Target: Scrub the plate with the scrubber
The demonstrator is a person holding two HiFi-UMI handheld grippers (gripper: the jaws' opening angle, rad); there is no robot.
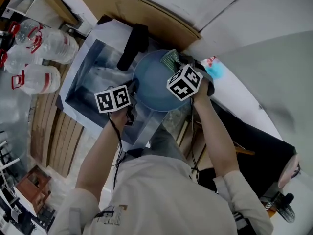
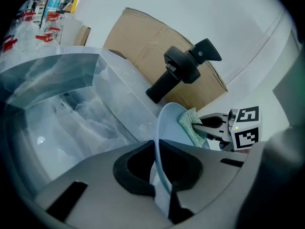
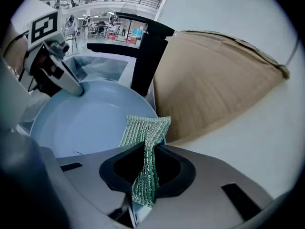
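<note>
A light blue plate point(image 1: 154, 84) is held tilted over the sink, its rim pinched by my left gripper point(image 1: 133, 88). In the left gripper view the plate point(image 2: 169, 123) runs edge-on between the shut jaws of the left gripper point(image 2: 159, 185). My right gripper point(image 1: 178, 62) is shut on a green scrubber point(image 1: 171, 58) at the plate's far rim. Seen from the right gripper point(image 3: 143, 180), the scrubber point(image 3: 145, 128) sticks out of the jaws over the edge of the plate point(image 3: 90, 118). Whether the scrubber touches the plate is unclear.
Below the plate lies a steel sink point(image 1: 93, 77) with a black faucet point(image 1: 133, 45) at its far side. Brown cardboard point(image 1: 132, 9) leans on the wall behind. Several water bottles point(image 1: 41, 48) stand at the left. White counter point(image 1: 244, 92) extends to the right.
</note>
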